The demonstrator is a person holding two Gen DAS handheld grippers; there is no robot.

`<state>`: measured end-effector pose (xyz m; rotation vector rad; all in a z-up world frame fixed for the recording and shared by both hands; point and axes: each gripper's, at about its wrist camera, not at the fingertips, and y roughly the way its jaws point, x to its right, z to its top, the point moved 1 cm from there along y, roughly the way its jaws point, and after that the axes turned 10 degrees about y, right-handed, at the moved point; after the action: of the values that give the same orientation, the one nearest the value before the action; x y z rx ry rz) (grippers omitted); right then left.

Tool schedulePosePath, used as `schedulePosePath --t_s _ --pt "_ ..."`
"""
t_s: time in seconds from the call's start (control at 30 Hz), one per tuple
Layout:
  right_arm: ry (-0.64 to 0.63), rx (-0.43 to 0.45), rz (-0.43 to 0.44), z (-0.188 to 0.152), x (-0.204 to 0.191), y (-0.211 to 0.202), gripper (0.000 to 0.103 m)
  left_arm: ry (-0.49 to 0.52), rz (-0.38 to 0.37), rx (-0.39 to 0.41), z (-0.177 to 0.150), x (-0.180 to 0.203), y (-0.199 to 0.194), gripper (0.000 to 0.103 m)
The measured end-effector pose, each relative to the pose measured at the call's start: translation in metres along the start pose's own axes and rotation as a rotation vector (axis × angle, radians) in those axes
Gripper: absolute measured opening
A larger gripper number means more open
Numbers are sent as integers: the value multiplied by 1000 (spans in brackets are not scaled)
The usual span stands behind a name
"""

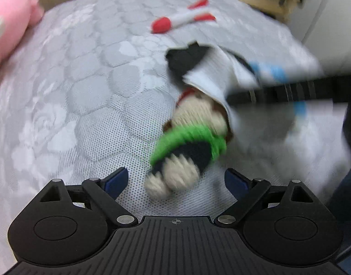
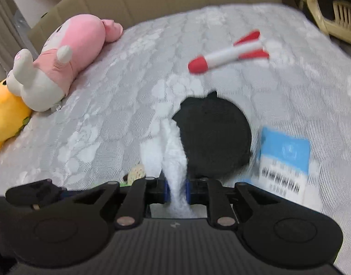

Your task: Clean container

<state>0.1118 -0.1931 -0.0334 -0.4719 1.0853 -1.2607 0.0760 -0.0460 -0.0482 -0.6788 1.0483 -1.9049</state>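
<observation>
My right gripper [image 2: 177,189] is shut on the white edge of a fabric bag [image 2: 175,151] and holds it up above the mattress. The bag's dark opening [image 2: 214,133] faces the right wrist view, and a blue and white label [image 2: 284,158] hangs on its right side. In the left wrist view the bag [image 1: 212,75] hangs at mid right. A knitted doll [image 1: 191,142] with a green band sticks out below it. My left gripper [image 1: 175,181] is open just below the doll, its feet between the fingertips.
A red and white toy rocket [image 2: 228,55] lies on the grey patterned mattress [image 2: 106,114], also in the left wrist view [image 1: 182,18]. A pink plush [image 2: 67,52] and a yellow plush [image 2: 8,114] lie at the left edge. A beige basket [image 2: 336,16] stands at the far right.
</observation>
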Motion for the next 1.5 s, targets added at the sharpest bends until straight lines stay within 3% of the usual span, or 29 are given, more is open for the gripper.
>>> schedulePosePath --t_s 0.07,0.17,0.3,0.4,0.47,0.5,0.6,0.67,0.7,0.8,0.87,0.97,1.1,1.5 --pt "17 -47 27 -10 1 1 16 -84 -43 15 -1 -17 -2 98" --pt "30 -85 41 -19 3 2 16 -119 -55 4 -3 -30 4 100" --pt "3 -51 26 -18 -2 -1 15 -61 -100 -30 0 -31 24 100" --pt "-3 -30 90 -11 -8 -6 15 15 -116 -62 1 -13 49 100" --pt "-6 -15 133 -6 -12 -9 15 123 -31 -63 0 6 61 97" --pt "-8 -8 154 -3 -14 -10 14 205 38 -49 -1 17 61 73" --pt "-13 14 219 4 -20 -15 14 372 224 50 1 30 50 64" --pt "-17 29 262 9 -24 -18 14 395 318 87 2 27 47 65" --pt "-19 36 283 12 -26 -20 14 386 317 73 2 23 49 71" --pt "-13 27 347 17 -31 -18 16 304 229 4 -2 13 51 92" --pt "31 -75 371 11 -33 4 14 286 198 -25 -5 13 48 94" --pt "-1 -66 228 5 -25 17 14 277 182 -48 -7 16 43 94" --pt "6 7 118 6 -16 10 13 250 139 -47 -5 16 41 95" --pt "-73 60 -72 2 -12 14 14 212 120 -55 -6 6 34 98"
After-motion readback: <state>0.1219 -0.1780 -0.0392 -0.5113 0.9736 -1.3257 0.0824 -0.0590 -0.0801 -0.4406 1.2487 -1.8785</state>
